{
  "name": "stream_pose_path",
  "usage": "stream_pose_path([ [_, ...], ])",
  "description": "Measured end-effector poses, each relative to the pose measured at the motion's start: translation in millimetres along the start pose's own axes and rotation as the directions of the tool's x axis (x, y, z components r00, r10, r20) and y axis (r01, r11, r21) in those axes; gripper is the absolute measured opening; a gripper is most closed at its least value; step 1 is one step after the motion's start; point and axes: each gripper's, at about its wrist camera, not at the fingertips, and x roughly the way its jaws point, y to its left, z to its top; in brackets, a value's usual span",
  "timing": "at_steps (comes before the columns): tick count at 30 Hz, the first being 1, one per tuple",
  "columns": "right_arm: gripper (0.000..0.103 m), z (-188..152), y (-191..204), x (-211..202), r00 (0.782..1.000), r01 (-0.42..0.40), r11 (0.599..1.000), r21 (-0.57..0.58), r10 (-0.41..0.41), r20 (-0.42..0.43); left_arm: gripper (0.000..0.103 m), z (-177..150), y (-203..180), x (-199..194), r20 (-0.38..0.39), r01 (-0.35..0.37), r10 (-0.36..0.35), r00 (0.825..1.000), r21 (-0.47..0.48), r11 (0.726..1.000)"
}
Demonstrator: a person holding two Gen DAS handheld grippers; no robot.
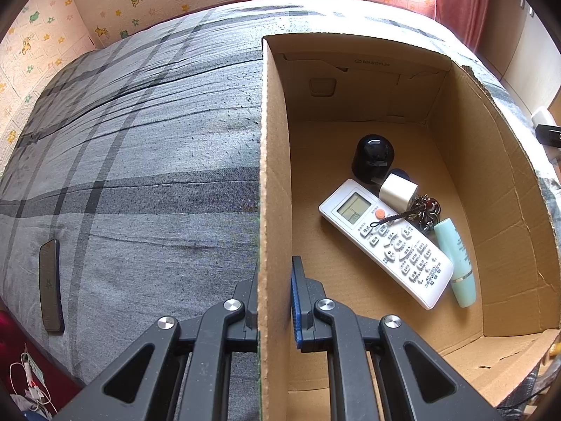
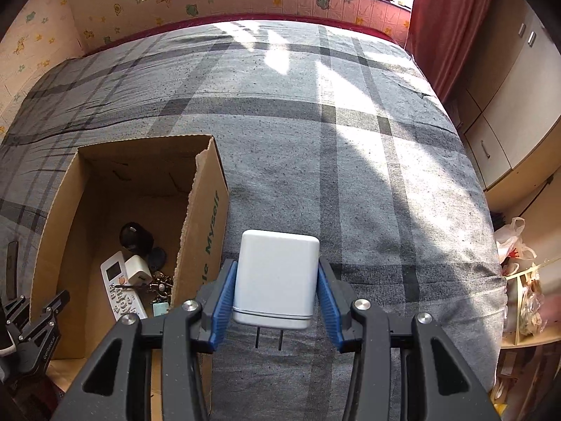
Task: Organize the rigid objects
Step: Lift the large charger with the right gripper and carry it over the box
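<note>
Grey plaid bedding (image 2: 350, 161) covers the bed, with cartoon-print wall panels and a red curtain (image 2: 441, 17) behind it. On the bedding sits an open cardboard box (image 1: 498, 210).

Left gripper (image 1: 275, 301): its jaws are clamped on the box's left wall, one finger outside and the blue-padded one inside, with only the cardboard between them.

Right gripper (image 2: 277, 301): its jaws stand partly apart and grip a white charger (image 2: 277, 277) by its sides between the blue pads, prongs pointing back toward the camera. It hangs above the bedding, just right of the box.

Inside the box lie a white remote (image 1: 385, 242), a black cap (image 1: 372, 158), a small white adapter (image 1: 398, 191), a bunch of keys (image 1: 426, 212) and a pale green tube (image 1: 455, 263), all clustered together toward the right wall. A dark phone (image 1: 51, 284) lies on the bedding well left of the box.
</note>
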Motion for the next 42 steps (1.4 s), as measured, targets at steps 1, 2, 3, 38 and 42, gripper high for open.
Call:
stream_pose_path([
  [1, 0.047, 1.4, 2.2, -3.9, 1.000, -0.004, 1.000, -0.004, 0.004, 0.006, 0.012, 0.0, 0.3, -0.1, 0.000, 0.000, 0.000, 1.000, 0.000, 1.000],
  [2, 0.047, 2.8, 4.5, -7.6, 1.000, -0.006, 1.000, -0.008, 0.006, 0.011, 0.012, 0.0, 0.2, -0.2, 0.000, 0.001, -0.001, 1.000, 0.000, 1.000],
  [3, 0.047, 4.0, 6.9, -11.1, 1.000, -0.006, 1.000, -0.015, 0.006, 0.017, 0.012, 0.0, 0.0, -0.2, 0.000, 0.001, -0.001, 1.000, 0.000, 1.000],
  [38, 0.047, 19.6, 136.3, 8.7, 0.986, -0.166, 0.956, -0.242, 0.165, -0.025, 0.012, 0.8, 4.0, -0.4, 0.004, 0.022, -0.022, 1.000, -0.012, 1.000],
  [42, 0.047, 15.5, 143.3, 26.1, 0.985, -0.173, 0.955, -0.242, 0.164, -0.056, 0.012, 0.7, 4.0, -0.5, 0.004, 0.021, -0.021, 1.000, -0.010, 1.000],
])
